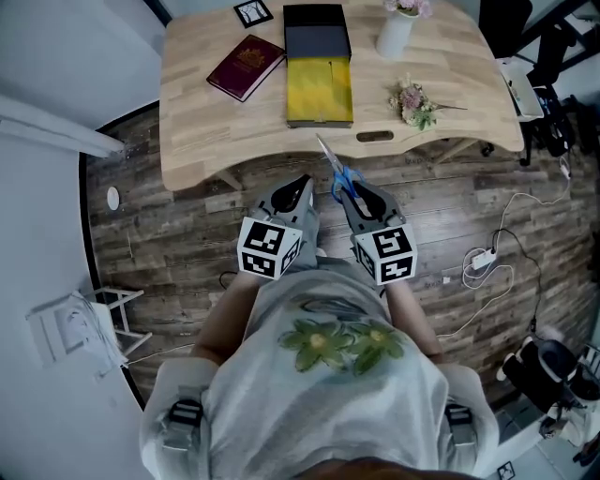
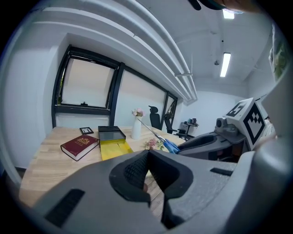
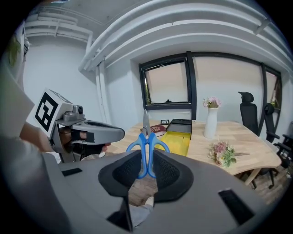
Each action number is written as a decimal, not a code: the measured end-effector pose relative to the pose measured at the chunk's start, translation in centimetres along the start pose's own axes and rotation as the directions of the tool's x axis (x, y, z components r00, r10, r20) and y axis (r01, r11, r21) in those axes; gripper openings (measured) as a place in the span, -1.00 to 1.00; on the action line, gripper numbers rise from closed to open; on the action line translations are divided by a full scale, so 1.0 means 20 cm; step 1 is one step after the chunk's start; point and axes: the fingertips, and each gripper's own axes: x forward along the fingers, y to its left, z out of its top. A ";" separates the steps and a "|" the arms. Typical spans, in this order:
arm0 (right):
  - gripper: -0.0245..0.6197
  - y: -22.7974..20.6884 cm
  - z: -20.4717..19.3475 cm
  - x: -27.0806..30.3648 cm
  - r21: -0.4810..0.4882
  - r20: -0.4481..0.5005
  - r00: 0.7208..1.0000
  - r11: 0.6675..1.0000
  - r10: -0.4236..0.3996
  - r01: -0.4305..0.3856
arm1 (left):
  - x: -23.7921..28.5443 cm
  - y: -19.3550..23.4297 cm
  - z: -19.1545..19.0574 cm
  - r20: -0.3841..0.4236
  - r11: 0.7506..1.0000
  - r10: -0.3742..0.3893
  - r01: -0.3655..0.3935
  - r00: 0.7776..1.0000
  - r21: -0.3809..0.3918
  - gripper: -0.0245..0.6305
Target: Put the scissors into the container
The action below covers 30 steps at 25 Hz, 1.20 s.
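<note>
Blue-handled scissors [image 1: 339, 173] [image 3: 146, 144] stand blades-up between the jaws of my right gripper [image 1: 361, 197] [image 3: 146, 170], which is shut on their handles. The scissors [image 2: 165, 143] also show at the right of the left gripper view. My left gripper [image 1: 298, 190] [image 2: 149, 165] is shut with nothing in it, held beside the right one in front of the table's near edge. On the wooden table [image 1: 206, 122] lies the container, an open box with a yellow tray [image 1: 320, 90] [image 3: 176, 140] [image 2: 115, 149] and a dark lid part [image 1: 317, 30] behind it.
A maroon book [image 1: 246, 67] lies left of the box, a small framed marker [image 1: 253, 12] behind it. A white vase [image 1: 396, 30] and a loose flower sprig [image 1: 414, 103] are to the right. Cables [image 1: 497, 262] lie on the wood floor; office chairs [image 3: 249, 116] stand beyond the table.
</note>
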 end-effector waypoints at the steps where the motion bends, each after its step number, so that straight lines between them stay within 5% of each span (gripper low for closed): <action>1: -0.67 -0.02 0.01 0.02 0.001 -0.002 1.000 1.000 0.000 0.000 | 0.02 0.02 0.00 -0.002 1.000 0.001 -0.001 1.000 -0.002 -0.91; 20: -0.67 -0.32 0.29 0.52 -0.003 -0.021 1.000 1.000 0.009 -0.009 | 0.40 0.59 0.24 0.002 0.997 0.069 -0.069 0.998 -0.044 -0.91; 30: -0.67 -0.40 0.45 0.70 -0.023 -0.029 0.999 1.000 -0.016 0.015 | 0.53 0.78 0.34 0.012 0.997 0.043 -0.042 0.999 -0.059 -0.91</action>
